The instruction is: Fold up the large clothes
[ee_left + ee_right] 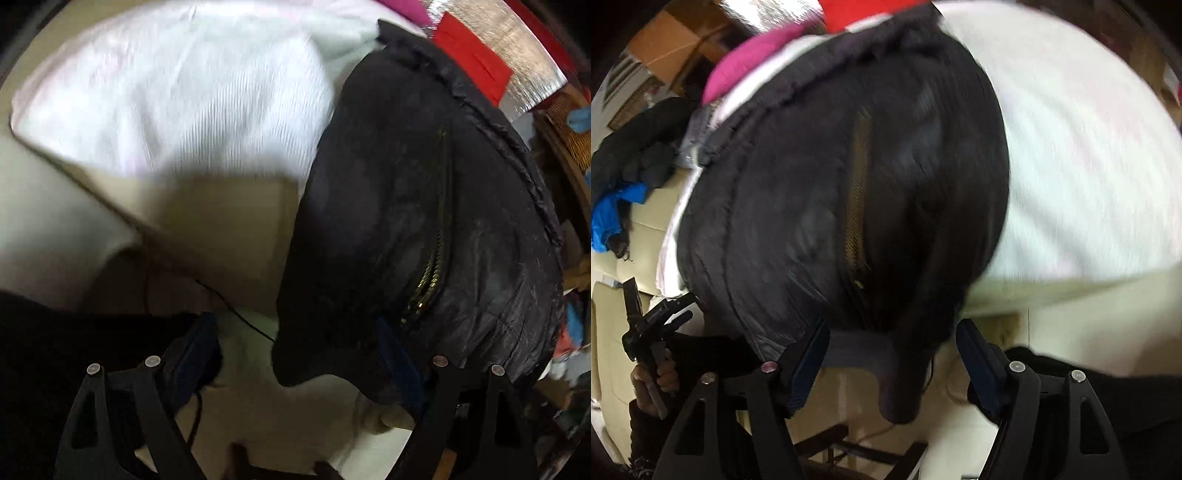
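Note:
A black padded jacket (406, 221) with a brass zip (436, 273) lies over a white textured cover (166, 92). In the left wrist view it fills the right side, and its lower corner droops between the fingers of my left gripper (295, 325), which stands wide open with no pad pressing on it. The right wrist view has the jacket (798, 206) in the middle. Its hem (897, 391) hangs down in the gap of my right gripper (893, 326), whose jaws stand apart without pinching it. A hand (661, 373) holds the left gripper (653, 299) at the jacket's left edge.
Cream cushions (221, 221) lie under the white cover. A magenta cloth (738, 70), a red sheet (469, 55) and silver foil (524, 62) sit behind. Dark and blue clothes (628, 166) are heaped at left. A thin black cable (236, 314) runs below the cushion, and wooden rungs (831, 443) lie beneath.

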Motion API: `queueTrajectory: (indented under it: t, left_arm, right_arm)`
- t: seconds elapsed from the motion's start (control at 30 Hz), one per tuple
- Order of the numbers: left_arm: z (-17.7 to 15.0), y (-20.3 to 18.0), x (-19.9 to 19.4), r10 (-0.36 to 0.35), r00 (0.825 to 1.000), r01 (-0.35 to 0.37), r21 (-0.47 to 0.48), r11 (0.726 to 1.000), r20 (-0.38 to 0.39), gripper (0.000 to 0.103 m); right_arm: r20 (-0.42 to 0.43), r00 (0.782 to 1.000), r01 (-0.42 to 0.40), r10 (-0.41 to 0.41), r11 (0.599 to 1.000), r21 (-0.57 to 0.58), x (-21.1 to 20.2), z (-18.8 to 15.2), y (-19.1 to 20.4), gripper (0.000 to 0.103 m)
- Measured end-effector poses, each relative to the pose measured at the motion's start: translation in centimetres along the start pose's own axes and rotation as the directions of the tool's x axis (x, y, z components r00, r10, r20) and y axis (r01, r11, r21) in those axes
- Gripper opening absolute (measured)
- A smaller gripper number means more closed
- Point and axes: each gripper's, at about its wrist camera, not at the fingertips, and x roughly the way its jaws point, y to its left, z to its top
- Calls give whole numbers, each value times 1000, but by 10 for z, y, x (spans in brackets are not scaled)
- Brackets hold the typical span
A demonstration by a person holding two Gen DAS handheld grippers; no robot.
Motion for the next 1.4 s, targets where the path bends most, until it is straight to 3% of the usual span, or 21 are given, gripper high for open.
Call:
queueTrajectory:
  t: [0.27,0.37,0.5,0.83,0.97,1.03,1.1,1.13,1.2,1.27,1.3,1.4]
  left_arm:
    - [-8,-13,8,-17,1000,15,74,997,25,87]
    - [-15,-8,1,-40,998,37,67,997,43,87]
    - [-25,3,-9,-78,995,76,25,997,65,87]
    - [-50,-5,8,-63,998,62,60,996,10,88]
    - [-45,-13,33,-107,993,111,65,992,-58,90]
    - [-46,-15,38,-115,991,120,77,990,-71,90]
    - [-47,-15,37,-158,985,163,79,983,-66,71]
    - [-47,-17,37,-170,983,175,85,981,-63,52]
    - [-49,-20,32,-191,981,195,107,975,-45,38]
    - [-52,-26,26,-215,976,218,122,968,-36,14]
    - [-52,-28,20,-217,976,219,131,967,-25,8]
    - [-55,-26,0,-281,960,279,132,951,-11,9]
  right_arm:
    - [-68,997,44,-42,998,37,34,0,-15,75]
    - [-102,993,60,-58,998,20,50,2,-14,75]
    - [-153,988,25,-20,999,33,68,0,-16,75]
    - [-98,994,47,-53,997,-61,66,-11,4,67]
    - [-123,992,30,-34,999,-37,74,-8,-2,67]
    - [-112,993,38,-44,998,-52,74,-9,-3,62]
    - [-93,994,49,-55,996,-71,72,-14,3,39]
    - [-84,995,53,-60,996,-77,69,-16,6,35]
    - [-63,995,68,-74,994,-85,60,-21,10,26]
    - [-37,996,76,-80,993,-93,47,-28,15,21]
    - [-23,997,77,-79,993,-95,41,-30,17,18]
    - [20,999,43,-41,995,-94,13,-37,23,15]
